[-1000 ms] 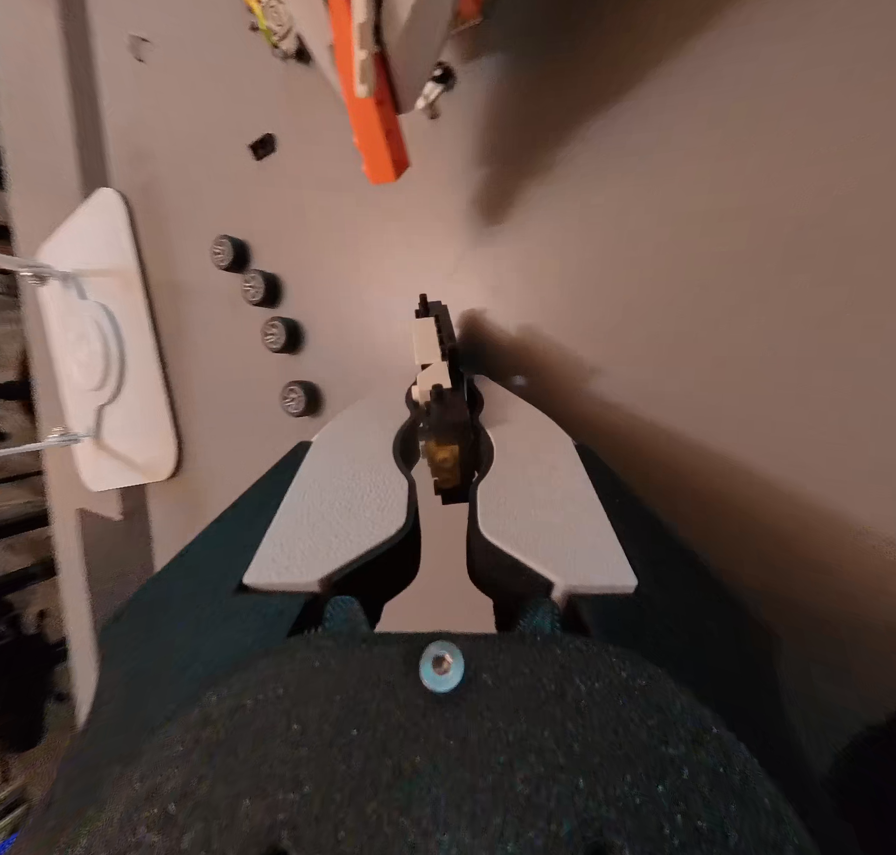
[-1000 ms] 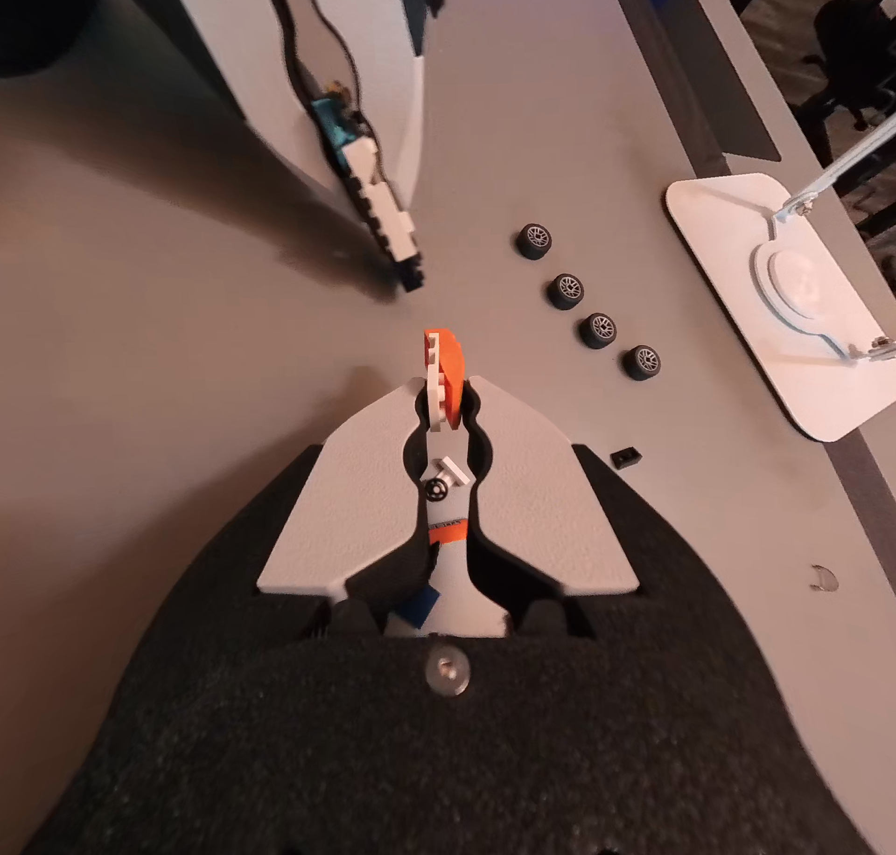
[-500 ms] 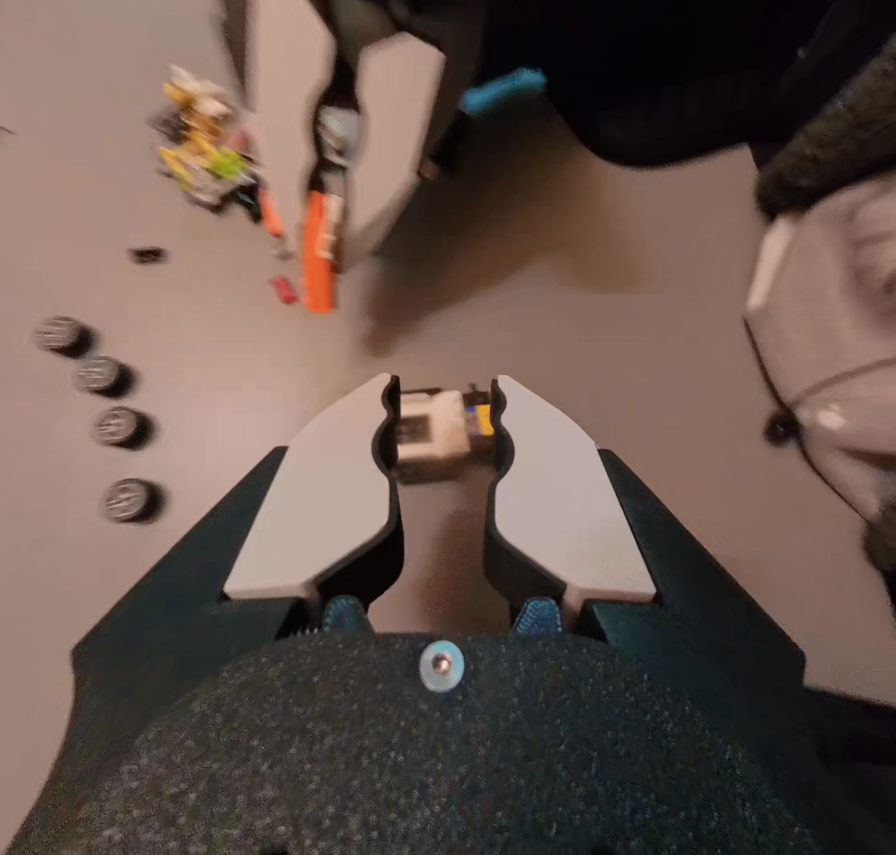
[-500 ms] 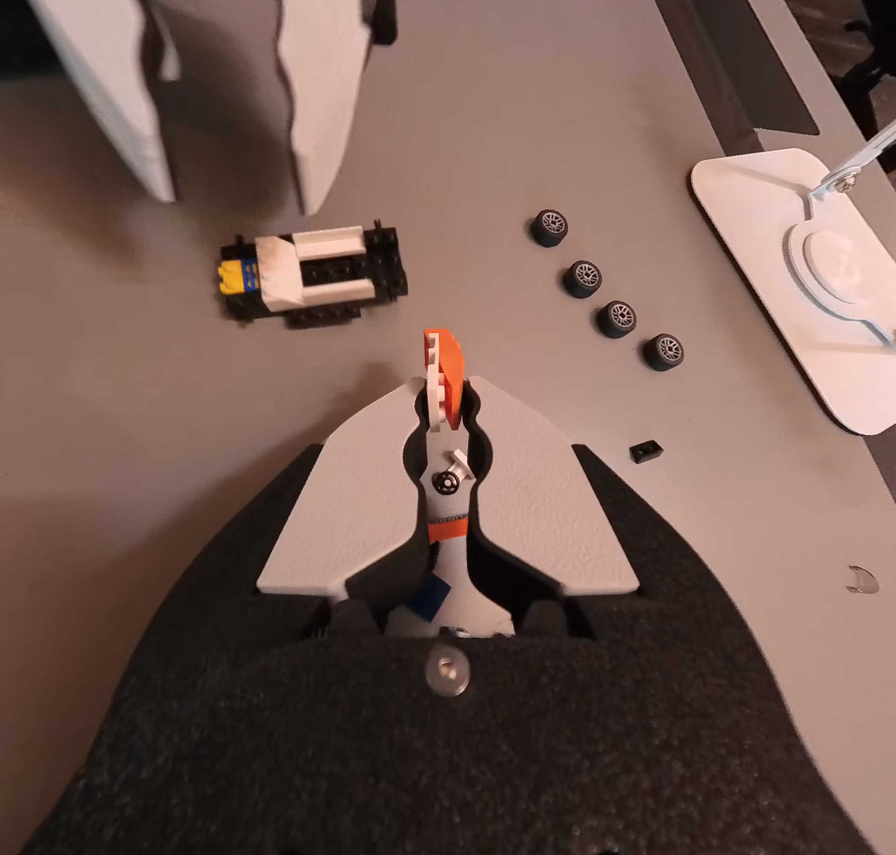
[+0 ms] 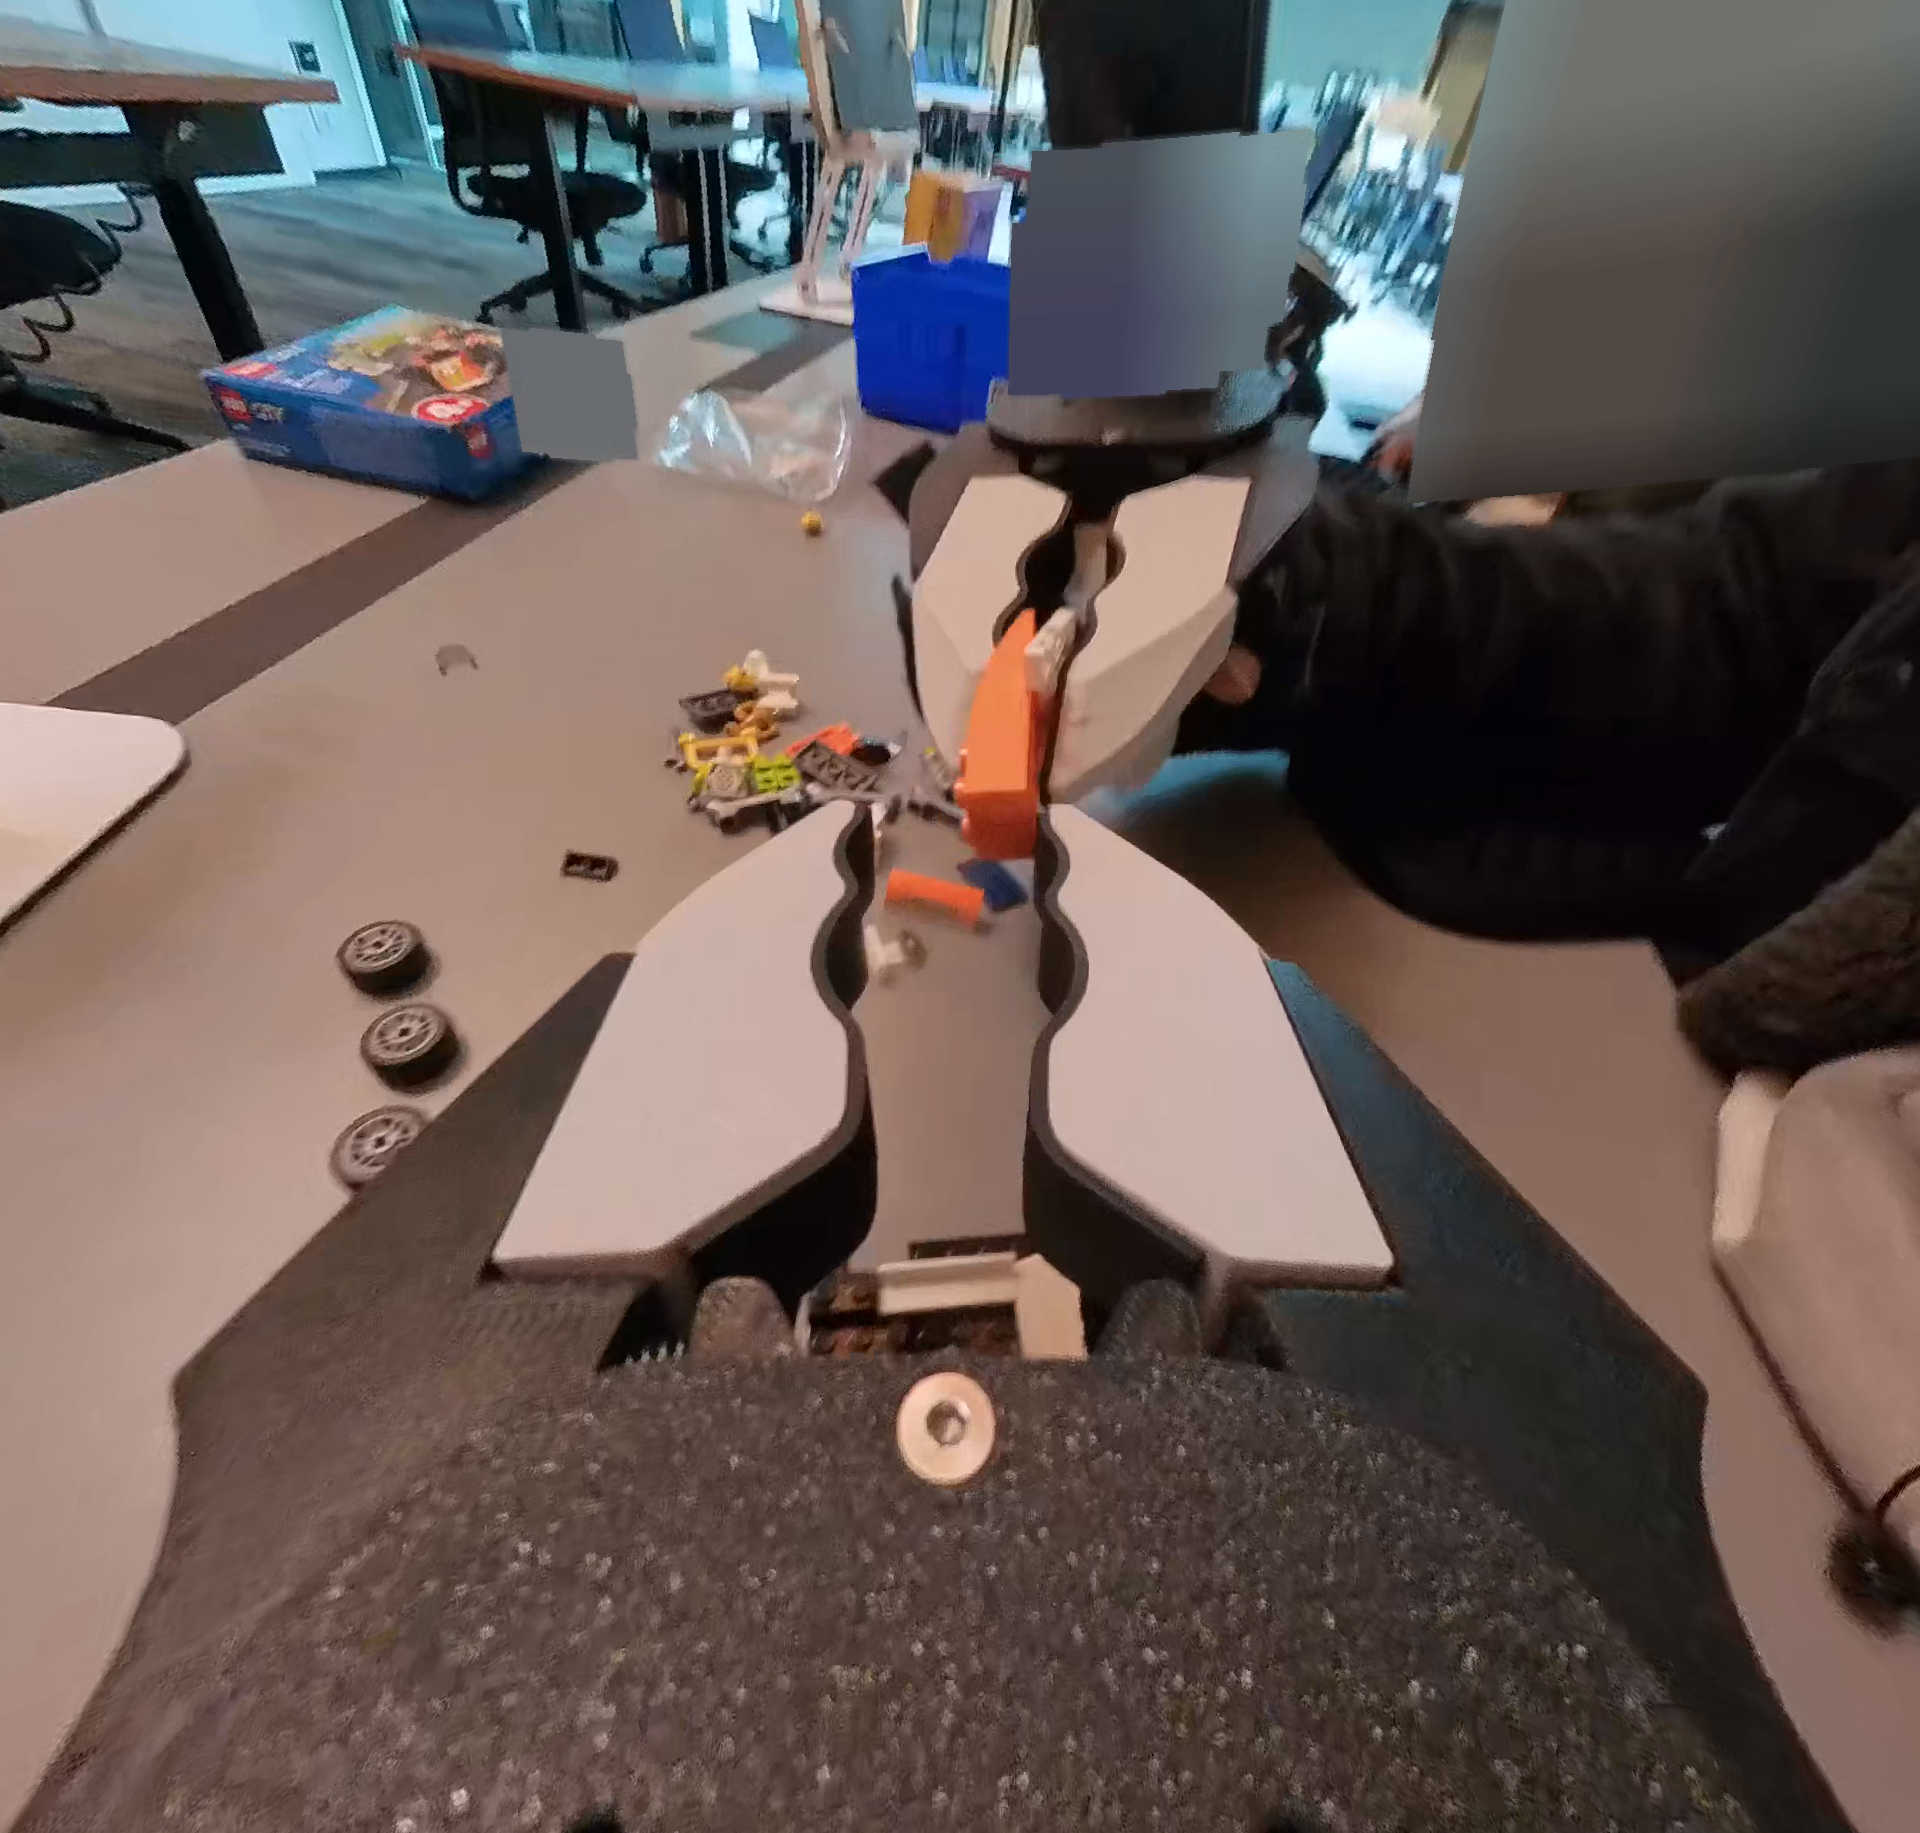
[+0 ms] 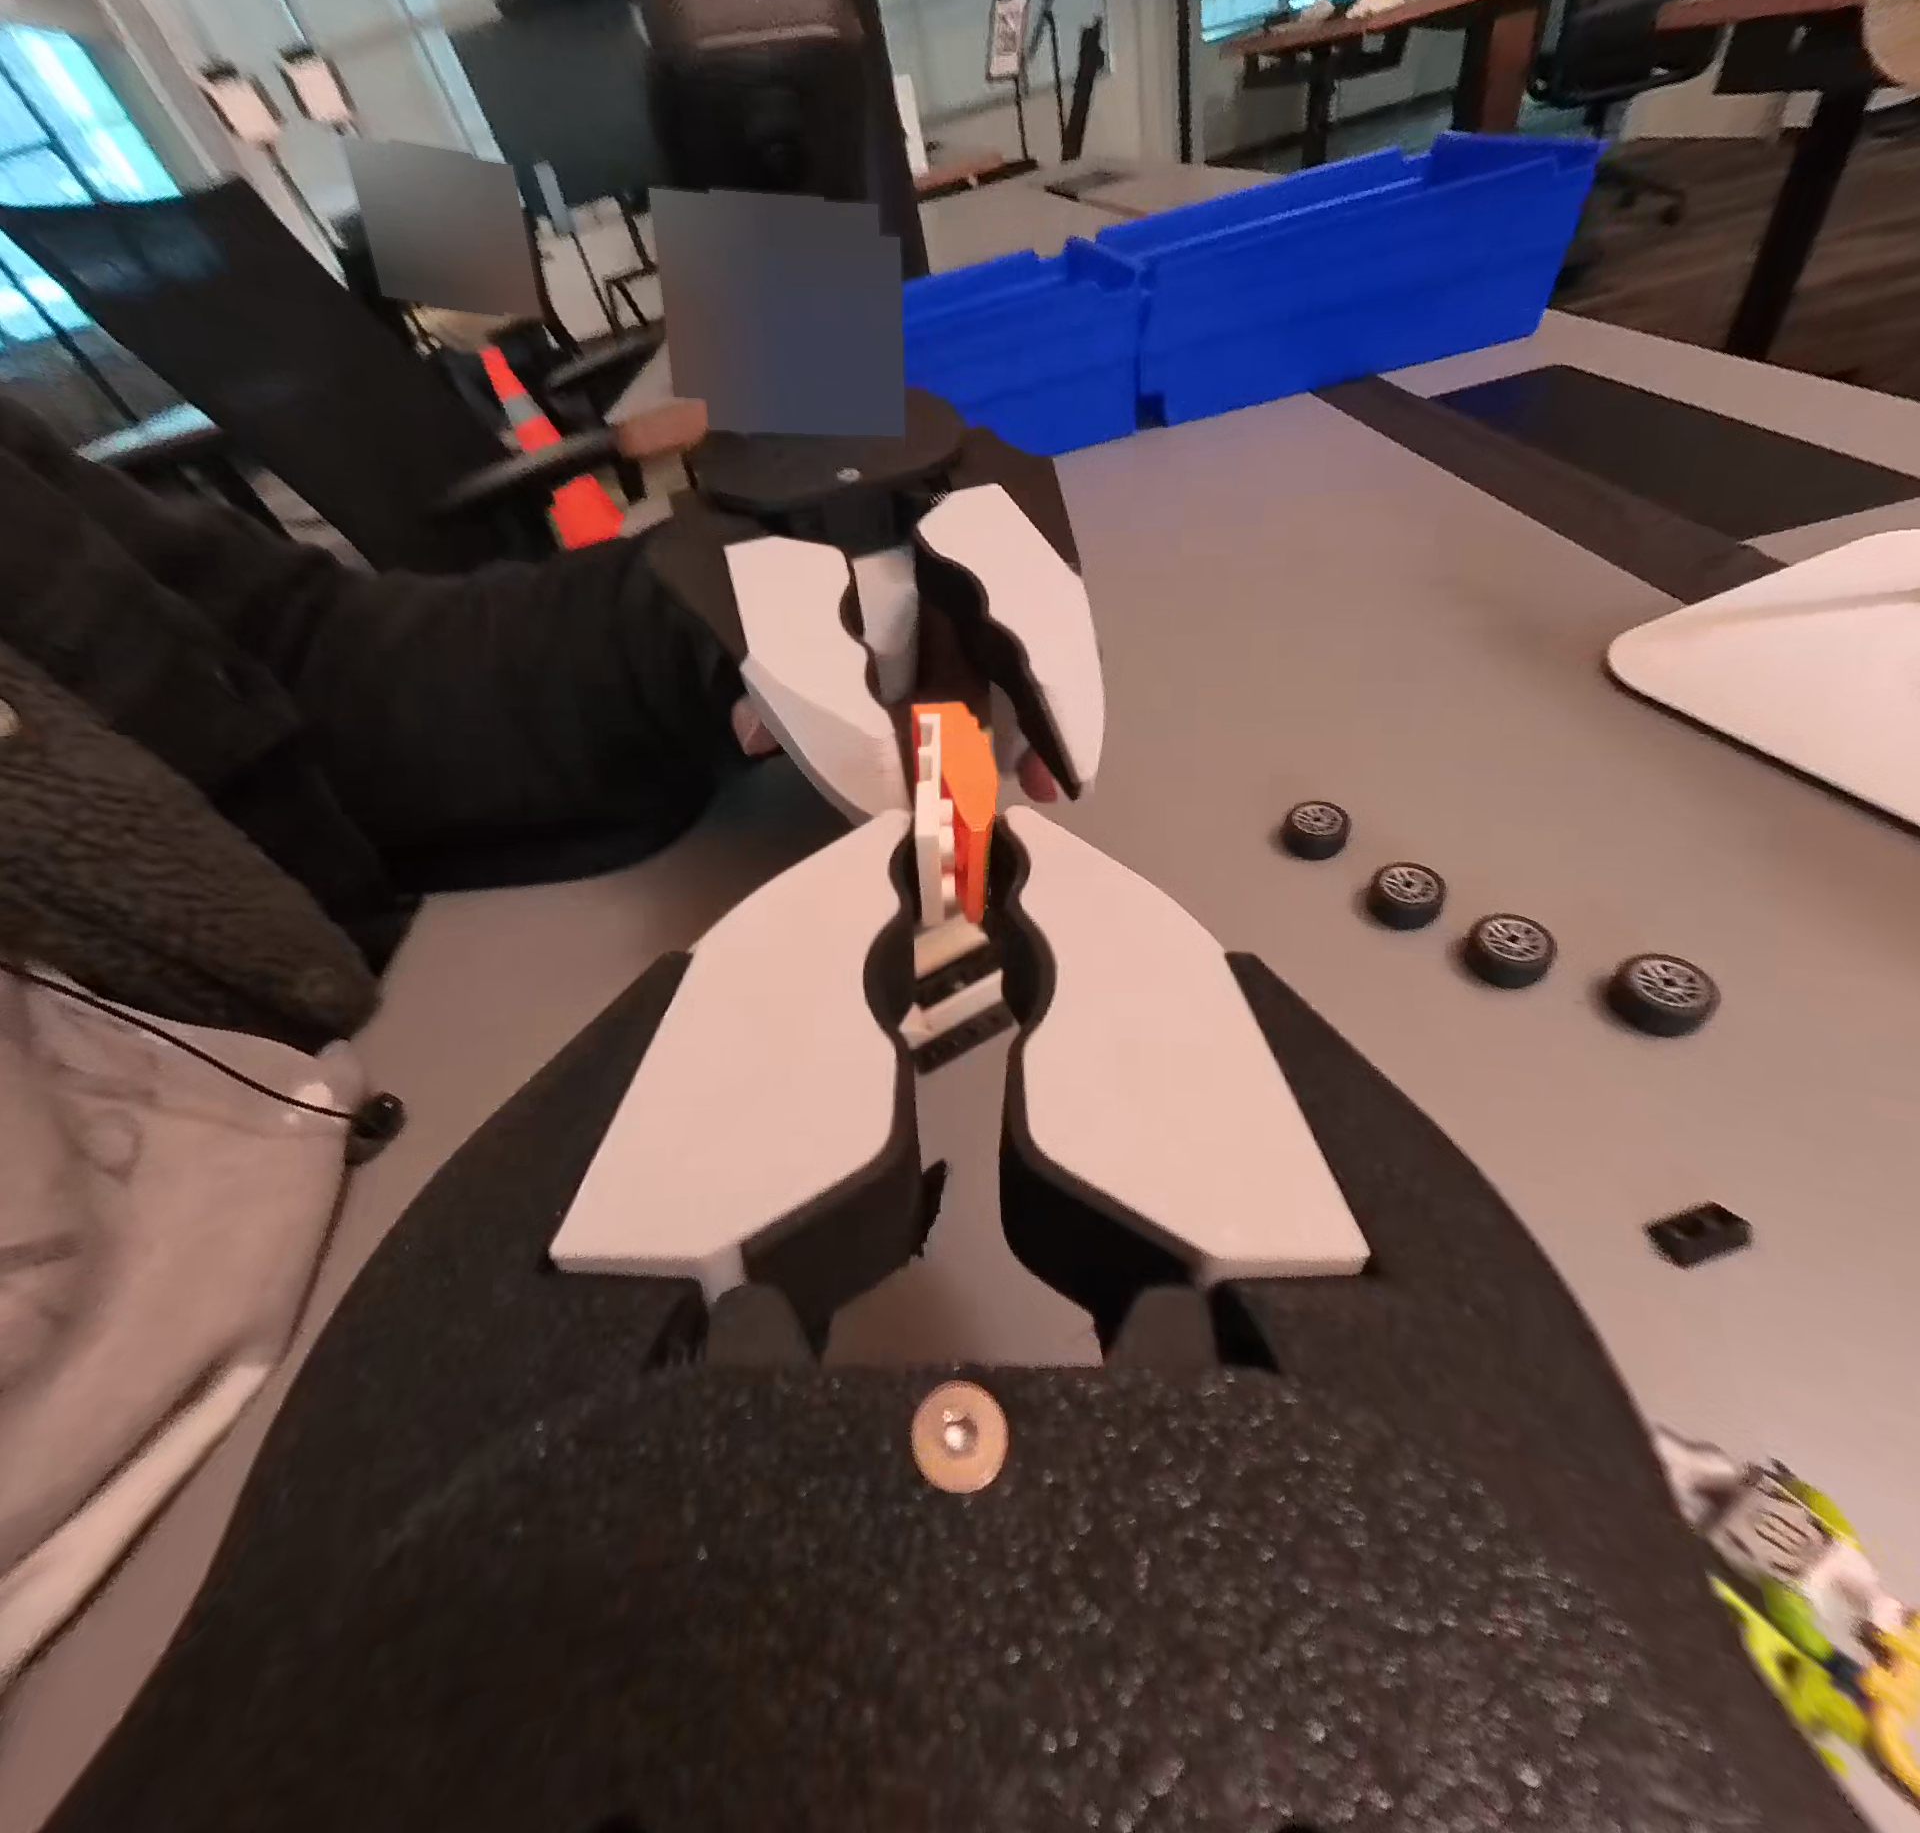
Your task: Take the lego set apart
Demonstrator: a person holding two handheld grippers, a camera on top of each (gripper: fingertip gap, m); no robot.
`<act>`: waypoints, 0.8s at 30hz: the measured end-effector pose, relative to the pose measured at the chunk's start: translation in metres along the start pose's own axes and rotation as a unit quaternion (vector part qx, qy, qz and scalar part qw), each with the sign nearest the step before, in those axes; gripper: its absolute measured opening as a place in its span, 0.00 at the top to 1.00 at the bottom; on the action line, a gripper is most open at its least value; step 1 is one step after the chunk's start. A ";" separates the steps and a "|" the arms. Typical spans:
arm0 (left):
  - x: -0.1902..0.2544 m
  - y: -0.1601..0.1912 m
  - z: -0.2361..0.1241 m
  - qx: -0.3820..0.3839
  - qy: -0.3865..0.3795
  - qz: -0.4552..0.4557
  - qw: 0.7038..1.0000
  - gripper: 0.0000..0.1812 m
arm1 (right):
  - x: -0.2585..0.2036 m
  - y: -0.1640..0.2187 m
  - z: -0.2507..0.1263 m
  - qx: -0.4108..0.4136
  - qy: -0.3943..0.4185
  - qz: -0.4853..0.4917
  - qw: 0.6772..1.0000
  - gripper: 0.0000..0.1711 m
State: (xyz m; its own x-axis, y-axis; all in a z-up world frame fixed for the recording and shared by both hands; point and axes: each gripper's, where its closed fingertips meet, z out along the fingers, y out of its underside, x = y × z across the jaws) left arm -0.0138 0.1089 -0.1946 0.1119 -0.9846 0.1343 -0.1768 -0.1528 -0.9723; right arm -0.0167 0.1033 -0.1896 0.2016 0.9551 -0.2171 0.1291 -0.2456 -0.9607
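Observation:
My right gripper (image 6: 951, 827) is shut on an orange and white lego piece (image 6: 971, 796) and holds it above the grey table (image 6: 1351, 640). The same piece (image 5: 997, 744) shows in the left wrist view, sticking out of the right gripper (image 5: 1070, 640). My left gripper (image 5: 951, 827) is open and empty and faces the right one tip to tip. Its fingertips stand either side of the orange piece's far end in the right wrist view (image 6: 925, 703). The black and white chassis (image 5: 956, 1284) lies on the table under the left gripper.
Several black wheels (image 6: 1509, 949) stand in a row, with a small black piece (image 6: 1699, 1235) beside them. A pile of loose pieces (image 5: 769, 744) lies mid-table. A lego box (image 5: 364, 401), blue bins (image 6: 1247, 297), a white lamp base (image 6: 1787, 671) and a dark sleeve (image 5: 1558, 692) ring the area. Less than 4 cm separates the two grippers' tips.
My left gripper set the chassis on the table, opened, and rose to face the right gripper. My right gripper kept its hold on the orange piece and tilted up.

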 end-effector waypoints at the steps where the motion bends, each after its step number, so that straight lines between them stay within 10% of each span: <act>1: 0.005 -0.002 0.000 0.006 0.018 -0.009 1.000 0.91 | -0.001 -0.001 0.001 0.005 -0.004 0.007 1.000 0.93; 24: -0.054 0.027 -0.012 -0.031 -0.089 -0.197 0.976 0.94 | 0.074 0.032 -0.033 -0.149 0.233 -0.117 0.954 1.00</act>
State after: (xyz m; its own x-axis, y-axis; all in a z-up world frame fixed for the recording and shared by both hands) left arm -0.0367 0.1568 -0.2258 0.3500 -0.8185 0.4556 -0.1437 -0.5275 -0.8373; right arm 0.0339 0.1606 -0.2308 0.5345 0.8292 0.1637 0.4788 -0.1375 -0.8671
